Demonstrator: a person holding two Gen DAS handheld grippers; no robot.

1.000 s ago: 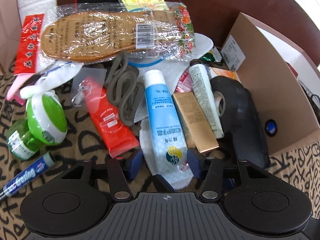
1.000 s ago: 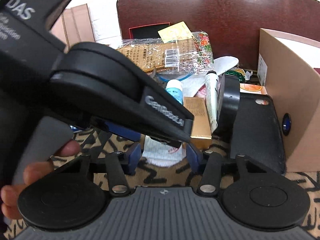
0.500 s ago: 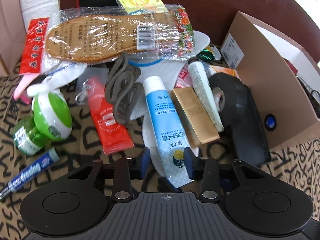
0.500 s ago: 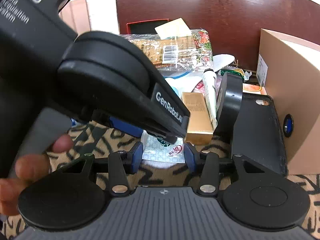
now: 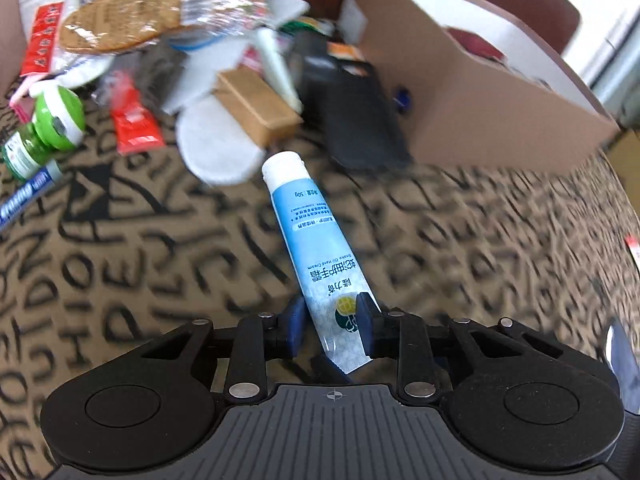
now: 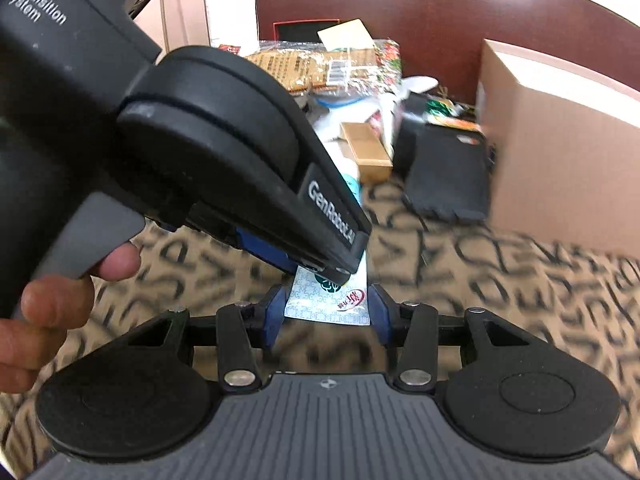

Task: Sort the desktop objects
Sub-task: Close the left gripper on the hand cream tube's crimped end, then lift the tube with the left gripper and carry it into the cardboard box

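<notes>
A blue and white hand cream tube (image 5: 312, 240) points cap-first toward the pile, clear of the other items, over the patterned cloth (image 5: 140, 248). My left gripper (image 5: 329, 316) has its pads on both sides of the tube's lower end; its jaws are opening a little with the tube still between them. In the right wrist view the left gripper (image 6: 340, 272) comes in from the upper left onto the tube (image 6: 320, 300). My right gripper (image 6: 327, 314) holds the tube's flat crimped end across its width, both pads touching it.
The pile lies beyond: a gold box (image 5: 256, 108), black case (image 5: 360, 120), white pad (image 5: 216, 148), red tube (image 5: 136, 124), green bottle (image 5: 60, 116) and wrapped insoles (image 5: 132, 24). A cardboard box (image 5: 480, 112) stands at the right. A hand (image 6: 52, 312) grips the left tool.
The left jaws closed on the blue tube. Both grippers then drew back from the pile together, taking the tube off the white pad; the pile now lies farther away.
</notes>
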